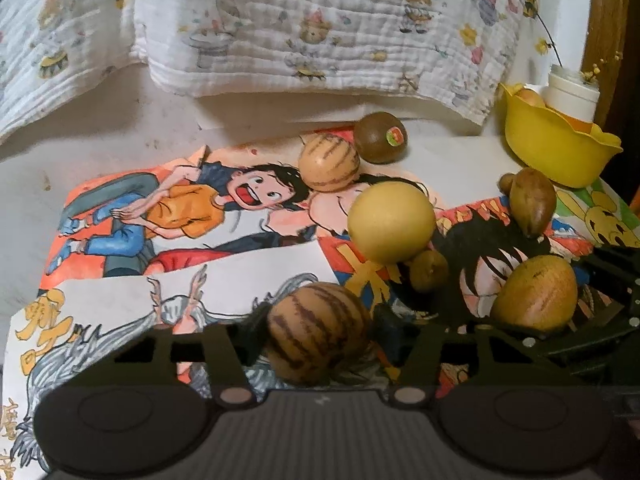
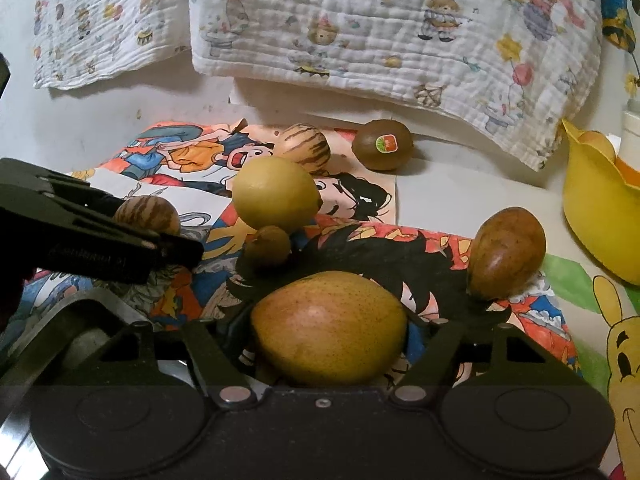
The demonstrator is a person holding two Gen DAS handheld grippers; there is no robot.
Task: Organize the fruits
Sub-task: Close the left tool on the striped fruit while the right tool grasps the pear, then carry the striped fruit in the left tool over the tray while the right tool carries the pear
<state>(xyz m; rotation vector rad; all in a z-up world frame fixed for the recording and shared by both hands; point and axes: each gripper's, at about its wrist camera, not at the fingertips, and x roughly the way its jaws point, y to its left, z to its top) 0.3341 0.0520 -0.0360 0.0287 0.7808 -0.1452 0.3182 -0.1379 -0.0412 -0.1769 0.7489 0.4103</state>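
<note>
Showing brown stripes on a tan melon (image 1: 318,336), plain yellow on a round fruit (image 1: 391,222), a red-green sticker on a brown kiwi (image 2: 383,150), yellow on the bowl (image 1: 556,150), bright cartoon prints on the posters (image 1: 192,216).

We seem to be in a home, likely a child's corner. A white quilted baby blanket (image 2: 396,28) printed with teddy bears and balloons hangs behind the table (image 1: 100,148). Hand-coloured cartoon drawings (image 1: 192,208) cover the tabletop, one showing a yellow bear (image 2: 624,356). Loose fruit (image 2: 276,192) lies on them, beside a yellow plastic bowl (image 1: 560,148) and a white jar (image 1: 572,92).
</note>
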